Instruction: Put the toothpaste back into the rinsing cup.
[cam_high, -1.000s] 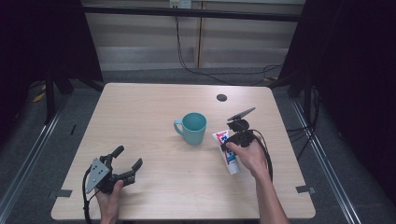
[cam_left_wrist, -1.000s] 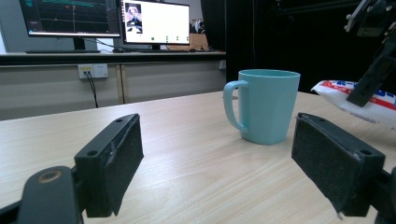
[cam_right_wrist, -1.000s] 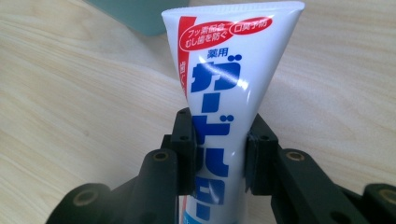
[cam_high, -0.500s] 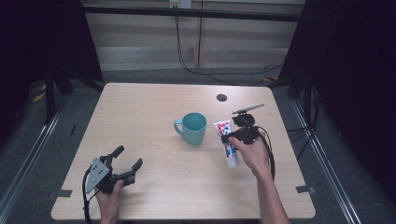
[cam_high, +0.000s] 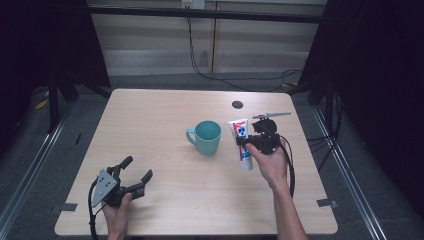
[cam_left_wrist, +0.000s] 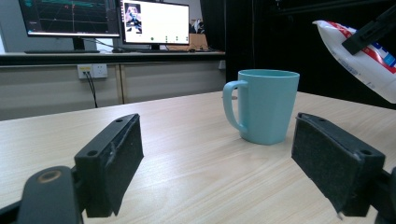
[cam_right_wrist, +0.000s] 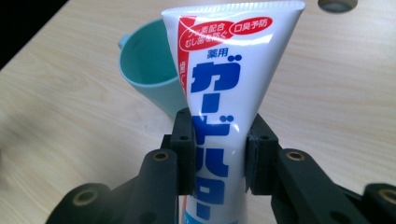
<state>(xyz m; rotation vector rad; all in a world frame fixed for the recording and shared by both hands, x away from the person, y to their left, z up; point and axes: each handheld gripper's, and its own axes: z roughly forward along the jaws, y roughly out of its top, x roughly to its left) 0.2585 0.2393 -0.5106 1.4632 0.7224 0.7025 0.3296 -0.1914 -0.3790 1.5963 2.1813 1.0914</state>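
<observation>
A white toothpaste tube (cam_high: 241, 139) with blue and red print is held off the table, its flat end uppermost, just right of a teal mug (cam_high: 206, 136). My right gripper (cam_high: 248, 143) is shut on the tube (cam_right_wrist: 224, 102) at its middle, and the mug (cam_right_wrist: 149, 70) stands just behind it. My left gripper (cam_high: 136, 173) rests near the table's front left corner, open, with nothing between its pads (cam_left_wrist: 117, 163). From there the mug (cam_left_wrist: 264, 105) stands ahead on the wood, and the tube (cam_left_wrist: 362, 51) hangs at the upper right.
The wooden table (cam_high: 165, 107) has a round cable hole (cam_high: 237, 104) at the back right. Cables trail from both grippers. Monitors (cam_left_wrist: 105, 18) stand on a desk beyond the table. Dark floor and metal rails surround the table.
My right gripper has lifted the toothpaste tube off the table and tipped it more upright, closer to the mug. The left gripper has stayed put.
</observation>
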